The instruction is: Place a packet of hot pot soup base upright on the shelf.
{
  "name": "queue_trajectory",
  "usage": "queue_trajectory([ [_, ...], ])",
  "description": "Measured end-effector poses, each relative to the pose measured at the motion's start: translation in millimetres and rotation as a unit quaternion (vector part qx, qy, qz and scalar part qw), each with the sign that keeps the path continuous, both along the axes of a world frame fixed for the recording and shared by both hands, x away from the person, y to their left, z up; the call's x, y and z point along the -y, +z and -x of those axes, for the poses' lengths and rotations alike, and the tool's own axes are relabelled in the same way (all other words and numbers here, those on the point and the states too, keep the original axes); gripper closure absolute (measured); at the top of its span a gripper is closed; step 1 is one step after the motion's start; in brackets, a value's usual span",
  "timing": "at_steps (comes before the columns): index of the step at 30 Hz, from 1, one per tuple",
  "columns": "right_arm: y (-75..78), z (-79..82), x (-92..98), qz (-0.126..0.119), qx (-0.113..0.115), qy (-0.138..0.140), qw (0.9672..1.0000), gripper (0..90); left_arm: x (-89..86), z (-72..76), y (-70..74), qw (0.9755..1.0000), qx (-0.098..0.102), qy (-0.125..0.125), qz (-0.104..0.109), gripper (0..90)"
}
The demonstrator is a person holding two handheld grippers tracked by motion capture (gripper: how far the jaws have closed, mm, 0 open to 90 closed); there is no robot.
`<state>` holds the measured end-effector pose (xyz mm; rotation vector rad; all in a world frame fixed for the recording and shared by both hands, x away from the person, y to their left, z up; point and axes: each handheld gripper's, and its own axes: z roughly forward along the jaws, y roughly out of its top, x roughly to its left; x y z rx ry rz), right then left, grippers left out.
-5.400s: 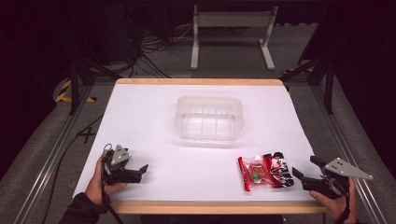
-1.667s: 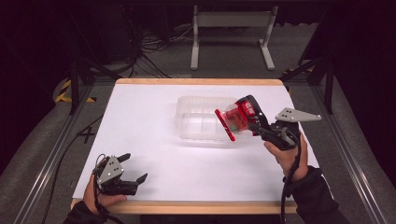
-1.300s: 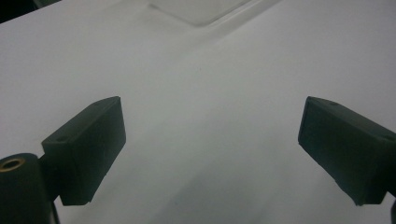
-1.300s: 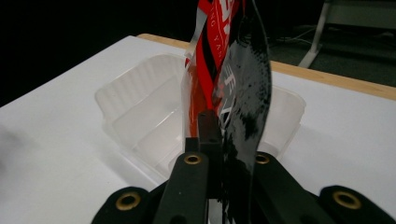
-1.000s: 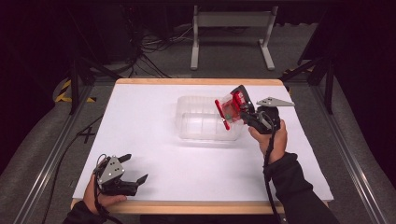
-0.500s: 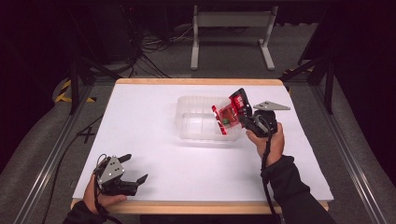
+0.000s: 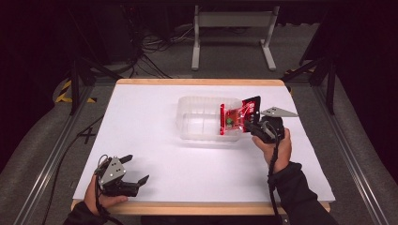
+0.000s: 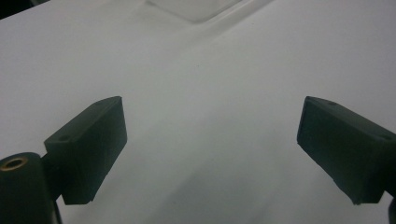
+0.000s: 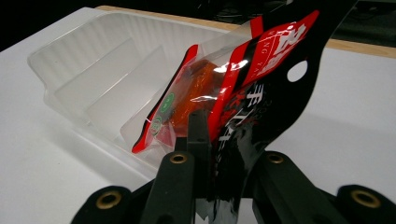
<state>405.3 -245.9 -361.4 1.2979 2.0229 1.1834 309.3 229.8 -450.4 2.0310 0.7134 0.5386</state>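
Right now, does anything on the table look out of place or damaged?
Nothing stands out. The red snack packet is held tilted over the clear plastic tray by the right tool, with no spill or tear visible. The left tool is open at the near edge.

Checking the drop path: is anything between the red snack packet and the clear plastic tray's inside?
Nothing visible. The right hand-held gripper holds the red and black snack packet over the clear plastic tray's right end; the compartments look empty.
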Motion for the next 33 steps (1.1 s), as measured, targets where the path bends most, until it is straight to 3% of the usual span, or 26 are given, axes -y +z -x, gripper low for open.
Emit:
queue_trajectory([
  [14,6.1,-6.4,-16.3,0.018,0.007,0.022,0.9996,71.4,-1.5,-0.3,0.1,1.0000,0.001,-0.002,0.002,8.9],
  [17,7.0,-6.6,-17.3,0.016,0.008,0.026,0.9995,65.5,-1.2,-0.1,0.4,1.0000,0.001,-0.002,0.001,8.9],
  [21,9.7,-5.6,-20.8,0.023,0.014,0.052,0.9983,61.9,-0.7,-0.1,0.1,1.0000,-0.001,-0.002,0.000,8.9],
  [33,9.9,-8.2,-21.6,0.033,0.011,0.055,0.9978,63.2,-1.0,-0.2,0.1,1.0000,0.000,-0.002,0.001,8.9],
])
